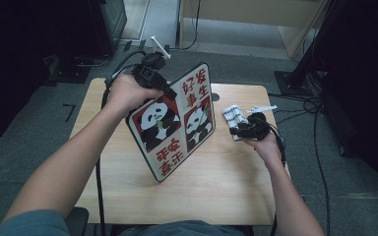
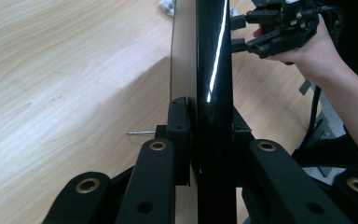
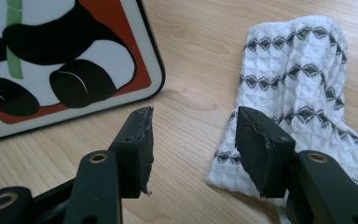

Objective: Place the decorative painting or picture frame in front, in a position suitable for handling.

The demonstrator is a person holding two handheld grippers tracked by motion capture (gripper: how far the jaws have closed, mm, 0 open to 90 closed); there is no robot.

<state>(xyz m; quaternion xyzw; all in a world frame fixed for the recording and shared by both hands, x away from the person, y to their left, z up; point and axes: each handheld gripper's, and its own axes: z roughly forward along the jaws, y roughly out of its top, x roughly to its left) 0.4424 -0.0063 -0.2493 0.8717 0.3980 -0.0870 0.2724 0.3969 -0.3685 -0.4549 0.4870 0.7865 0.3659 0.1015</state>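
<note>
We see the wooden table [image 1: 216, 191], and above it the panda board [image 1: 174, 123], tilted up on edge over the table's middle. Our left gripper [image 1: 165, 91] pinches that board at its upper rim, jaws pressed on both faces. To the right lies the white patterned cloth [image 3: 303, 93]. Our right gripper [image 3: 191, 144] hovers beside the cloth, jaws spread with nothing between them.
</note>
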